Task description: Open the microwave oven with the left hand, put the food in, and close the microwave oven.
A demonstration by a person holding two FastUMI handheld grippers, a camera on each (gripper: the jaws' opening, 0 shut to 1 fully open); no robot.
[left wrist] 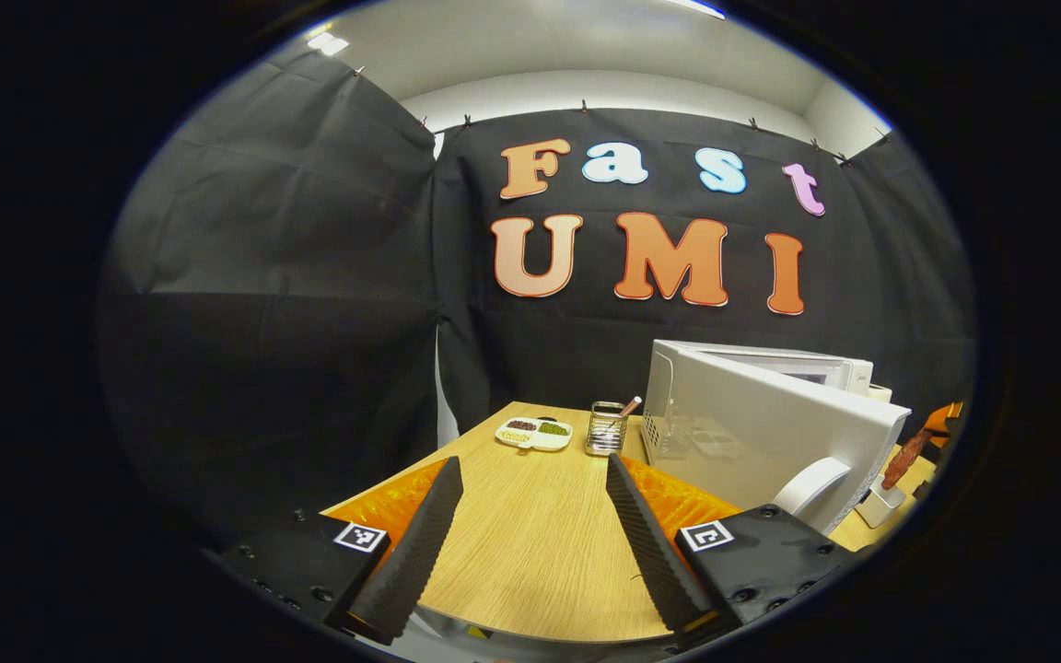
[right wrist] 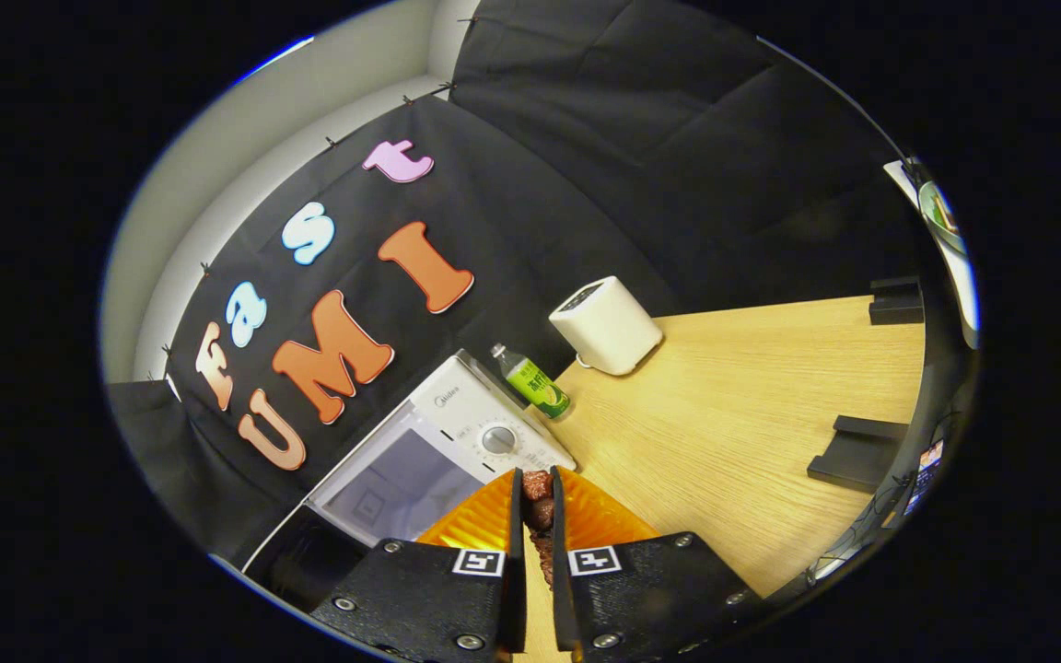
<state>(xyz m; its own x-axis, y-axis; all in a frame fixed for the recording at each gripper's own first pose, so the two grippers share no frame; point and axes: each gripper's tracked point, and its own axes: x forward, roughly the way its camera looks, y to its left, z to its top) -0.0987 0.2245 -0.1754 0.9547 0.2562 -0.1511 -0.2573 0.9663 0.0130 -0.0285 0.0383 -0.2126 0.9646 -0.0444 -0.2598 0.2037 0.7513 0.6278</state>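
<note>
The left gripper [left wrist: 530,534] hangs with its ribbed black fingers [left wrist: 650,543] spread wide and empty over the near edge of the wooden desk [left wrist: 530,516], while the right gripper [right wrist: 535,543] has its fingers pressed narrow on a reddish-brown piece of food [right wrist: 538,511], possibly a sausage. In the left gripper view the white microwave oven [left wrist: 752,433] stands just right of the open fingers, its door [left wrist: 770,442] swung out toward the camera with the curved handle [left wrist: 811,483] at its near edge. In the right gripper view the food sits directly ahead of the oven's open cavity [right wrist: 402,488] and control panel with its round dial [right wrist: 498,439]. The opening step looks complete; the loading step is in hand. The next move likely calls for carrying the food into the cavity and releasing it, after which the free left gripper would push the door shut. Farther back on the desk lie a white divided dish of beans [left wrist: 535,433] and a wire utensil holder [left wrist: 606,428]. Beyond the oven in the right gripper view stand a green-labelled bottle [right wrist: 532,382] and a white toaster [right wrist: 606,325]. A small grey brand mark sits at the top of the oven's panel, and the bottle's label carries print; both are too small to read.
</note>
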